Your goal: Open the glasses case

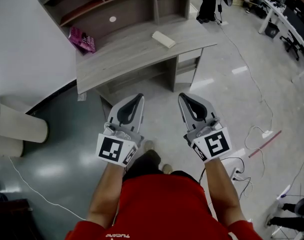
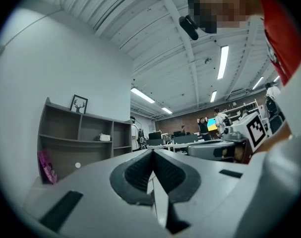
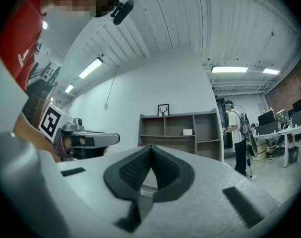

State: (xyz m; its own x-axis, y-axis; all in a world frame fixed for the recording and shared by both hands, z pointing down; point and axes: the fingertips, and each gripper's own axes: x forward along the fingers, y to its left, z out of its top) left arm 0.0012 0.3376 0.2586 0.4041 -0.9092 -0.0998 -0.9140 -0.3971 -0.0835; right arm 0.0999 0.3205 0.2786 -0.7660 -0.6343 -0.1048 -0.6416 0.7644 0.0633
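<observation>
Two closed tongs (image 1: 139, 97) (image 1: 182, 97), one case (image 1: 163, 39)

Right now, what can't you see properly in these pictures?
- Glasses case: head view, too small to show its lid or seam.
- Same case: both gripper views, hidden behind the shut jaws.
- Pink thing: head view, too small to identify.
- Standing person: head view, cut off by top edge.

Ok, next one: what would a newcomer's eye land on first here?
The left gripper and the right gripper are held out side by side in the middle of the head view, both shut and empty. Beyond them stands a grey desk with a pale oblong case lying on its right part and a pink package at its left end, neither touched.
</observation>
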